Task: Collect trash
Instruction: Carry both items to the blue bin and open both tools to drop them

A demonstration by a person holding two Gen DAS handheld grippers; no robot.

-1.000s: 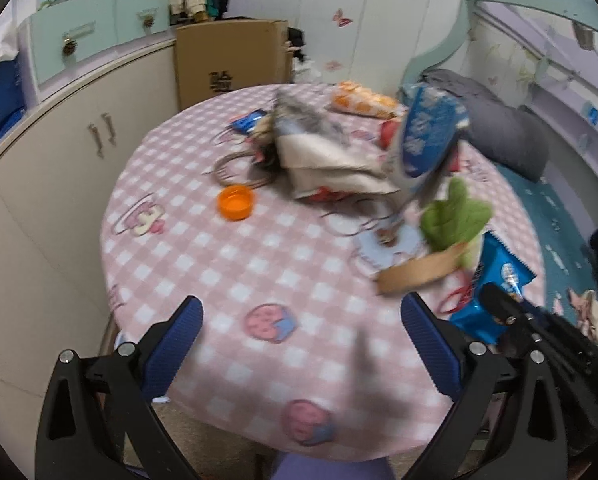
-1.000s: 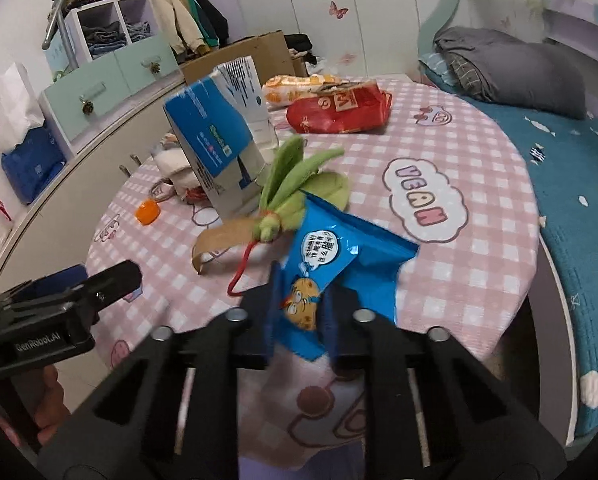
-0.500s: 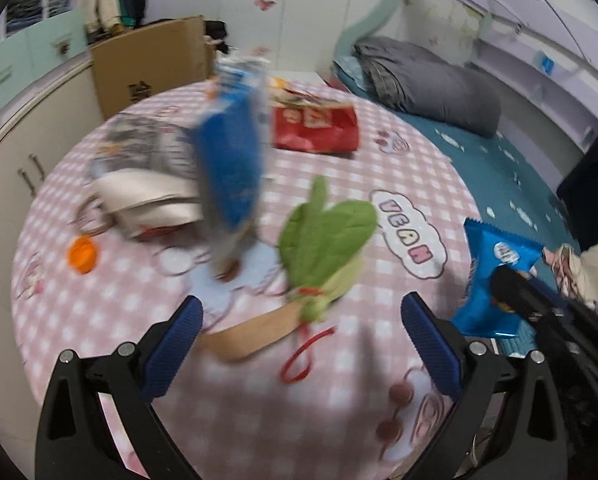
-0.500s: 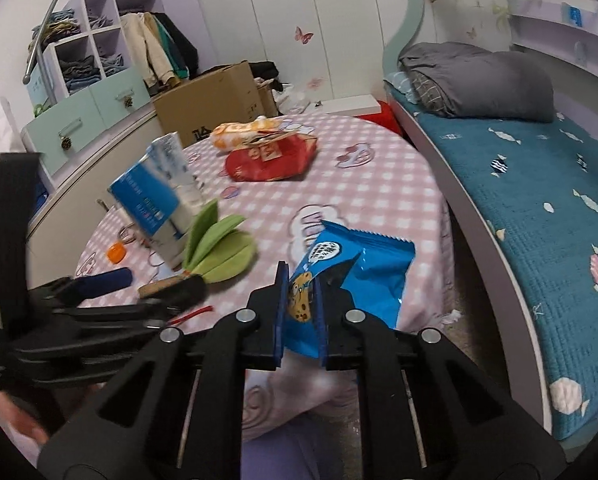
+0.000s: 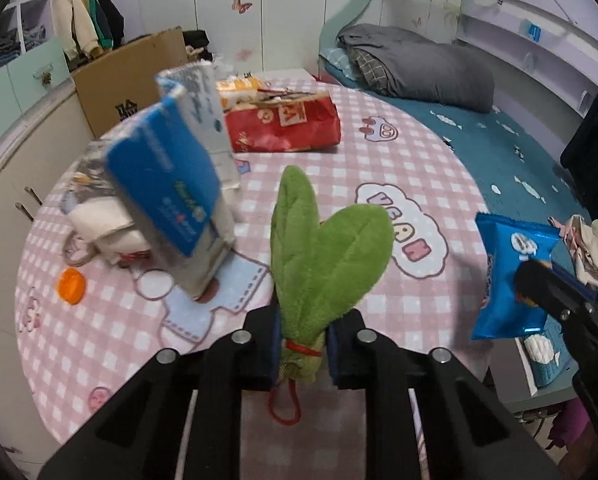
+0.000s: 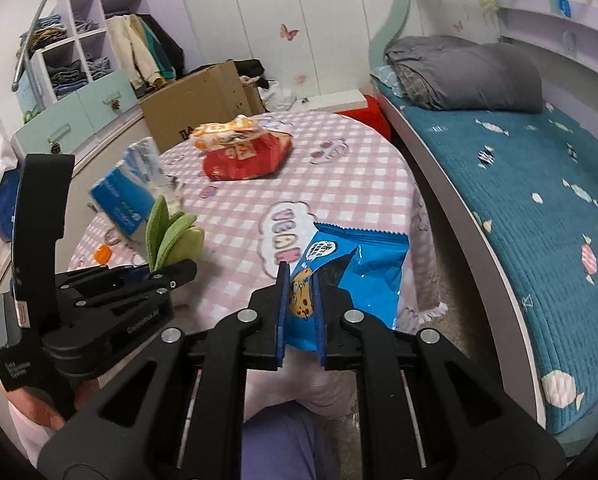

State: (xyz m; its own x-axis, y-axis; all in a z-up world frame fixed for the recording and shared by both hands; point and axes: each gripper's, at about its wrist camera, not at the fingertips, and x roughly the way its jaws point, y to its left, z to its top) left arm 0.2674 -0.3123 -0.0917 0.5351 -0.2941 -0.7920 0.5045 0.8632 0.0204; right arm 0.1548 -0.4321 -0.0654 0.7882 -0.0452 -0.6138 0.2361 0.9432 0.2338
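Pinching the glossy blue cookie packet (image 6: 339, 276) by its lower end, the right gripper (image 6: 299, 312) holds it upright beyond the pink checked surface (image 5: 379, 168). Left gripper (image 5: 301, 344) fingers are closing on the tied base of a fuzzy green plush leaf bundle (image 5: 319, 248), leaves pointing away; a tilted blue-and-white carton (image 5: 171, 188) leans just left.

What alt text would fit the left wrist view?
The left hand-held gripper is closing on a green plush leaf toy above a round table with a pink checked cloth. A tilted blue carton and a red bag lie behind.
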